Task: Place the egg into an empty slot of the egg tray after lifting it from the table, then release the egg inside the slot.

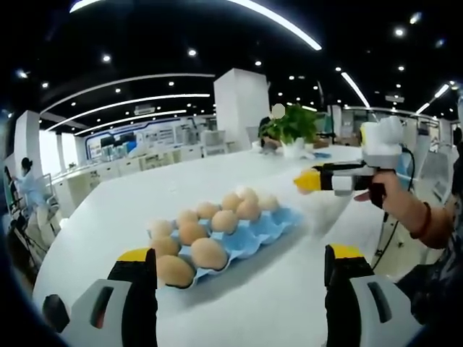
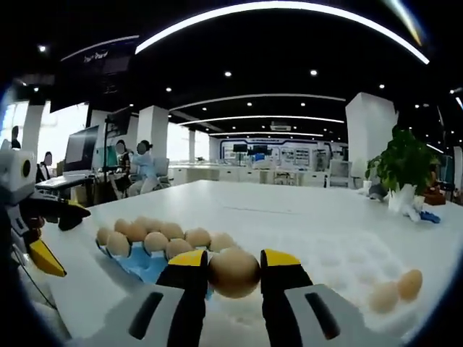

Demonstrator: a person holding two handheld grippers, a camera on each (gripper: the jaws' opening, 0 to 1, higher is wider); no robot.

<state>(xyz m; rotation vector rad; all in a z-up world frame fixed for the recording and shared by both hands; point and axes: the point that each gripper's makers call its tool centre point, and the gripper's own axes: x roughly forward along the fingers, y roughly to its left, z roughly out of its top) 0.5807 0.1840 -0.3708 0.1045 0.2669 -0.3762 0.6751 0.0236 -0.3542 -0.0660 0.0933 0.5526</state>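
Blue plastic catches my eye first in the left gripper view: the egg tray (image 1: 249, 235) lies on the white table (image 1: 145, 195) just ahead of my left claw (image 1: 239, 278), between its two tips and a little beyond them. Most of its slots hold brown eggs, and I judge the bare blue cups along the side nearer my right tip to be the free ones. My left jaws stand wide apart and grip nothing; I keep this claw low near the tray, probably to steady it if needed. Off past my right tip, my right claw (image 1: 307, 181) hangs above the table, with my hand (image 1: 394, 195) behind it.

Turning to the right gripper view, my right claw (image 2: 234, 271) is clamped on the egg (image 2: 233, 272), which sits squarely between the yellow-tipped jaws, pinched on both sides so it cannot roll out. It looks clear of the table, so I judge the lift done and the carry under way. The tray (image 2: 145, 264) lies ahead, past my left tip, so I must swing that way. Two loose eggs (image 2: 396, 290) rest on the table well off past my right tip. My left claw (image 2: 43, 231) shows at the far left.
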